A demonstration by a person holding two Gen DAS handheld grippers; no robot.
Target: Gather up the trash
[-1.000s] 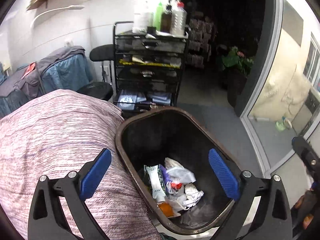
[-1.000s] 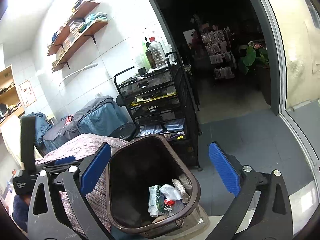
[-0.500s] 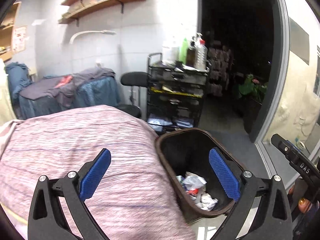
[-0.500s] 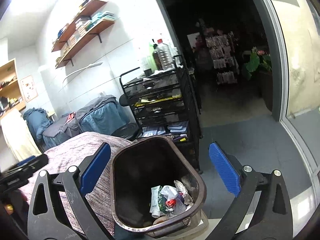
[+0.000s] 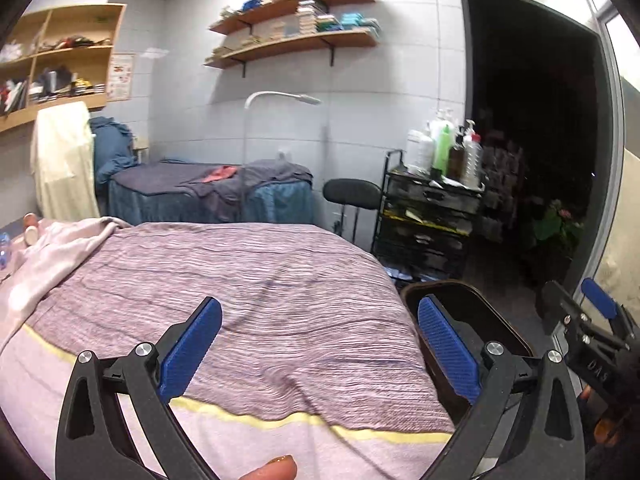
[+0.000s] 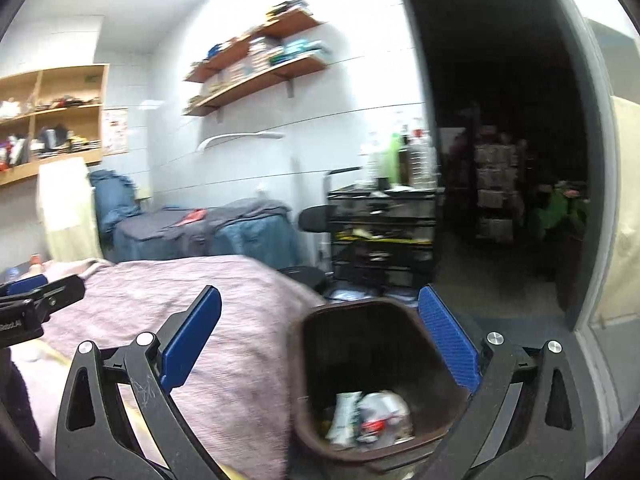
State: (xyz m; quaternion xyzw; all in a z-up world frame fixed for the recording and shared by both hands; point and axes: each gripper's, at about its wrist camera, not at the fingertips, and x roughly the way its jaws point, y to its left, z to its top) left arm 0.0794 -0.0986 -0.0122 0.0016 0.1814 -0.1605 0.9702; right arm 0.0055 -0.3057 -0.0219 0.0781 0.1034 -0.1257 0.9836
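left gripper (image 5: 318, 354) spread wide, nothing between the blue pads (image 5: 191, 347), hovering over a bed with a striped mauve blanket (image 5: 256, 296). fingertip (image 5: 272, 470) visible at bottom edge of the left wrist view. right gripper (image 6: 318, 354) also spread wide, empty, held above the brown trash bin (image 6: 436, 364). also seen from the left wrist view at far right edge (image 5: 600, 320), open there too.

trash bin on the floor just beside the bed's right edge, upright, open top. in the right wrist view, partly filled: white wrapper (image 6: 344, 414), crumpled white and red bits (image 6: 380, 416) at the bottom, blurred, can't identify further. in the left wrist view only the bin's rim and dark interior (image 5: 492, 332) show, mostly behind the right blue pad; contents not visible.

background: black wire trolley (image 5: 428, 224) with bottles (image 5: 444, 148) on top, against the tiled wall near a dark doorway (image 5: 536, 128). black stool (image 5: 352, 194) left of the trolley. second bed with blue-grey covers (image 5: 208, 196) further back. wall shelves (image 5: 296, 40) with stacked items, white curved lamp (image 5: 280, 98) below them. potted plant (image 5: 556, 224) in the doorway.
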